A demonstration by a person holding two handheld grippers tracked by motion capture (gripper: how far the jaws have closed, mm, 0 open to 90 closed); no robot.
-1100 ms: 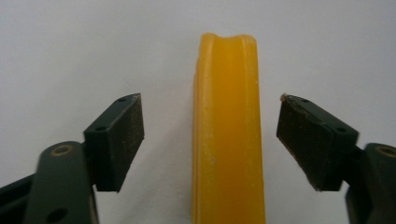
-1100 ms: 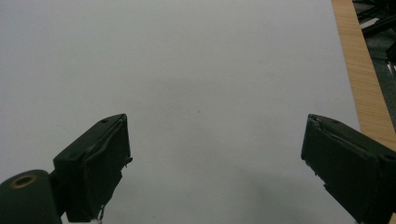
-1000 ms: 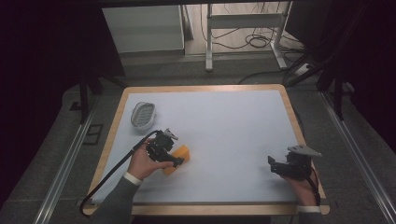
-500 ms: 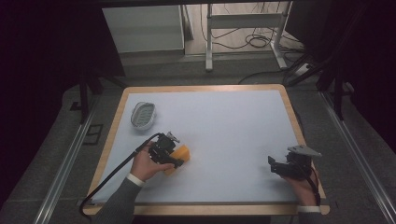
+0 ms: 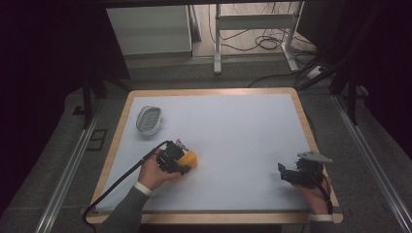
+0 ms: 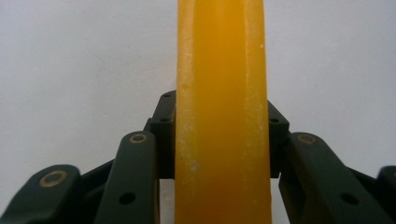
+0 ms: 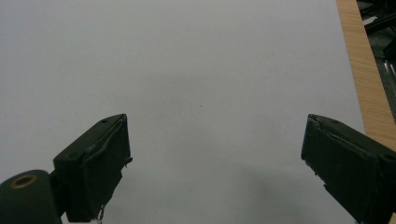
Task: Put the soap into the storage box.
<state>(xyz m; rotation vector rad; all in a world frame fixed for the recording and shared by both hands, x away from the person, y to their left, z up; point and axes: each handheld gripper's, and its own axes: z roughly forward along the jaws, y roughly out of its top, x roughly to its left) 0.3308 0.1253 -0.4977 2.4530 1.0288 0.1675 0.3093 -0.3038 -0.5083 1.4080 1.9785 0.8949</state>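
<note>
The orange soap bar (image 6: 222, 112) sits clamped edge-on between the jaws of the left gripper (image 5: 176, 159), over the front-left part of the white desk (image 5: 233, 126); in the left gripper view the bar rises straight up the middle, both jaws pressed to its flat sides; a grey soap dish (image 5: 148, 119) stands behind it near the desk's left edge, well apart; the right gripper (image 5: 291, 174) rests low at the front-right corner, jaws spread wide over bare desk.

Tally on the desk (image 5: 233, 126)
One yellow-orange soap-like block (image 5: 189, 158), one small grey ribbed dish (image 5: 148, 119), two black handheld grippers
</note>
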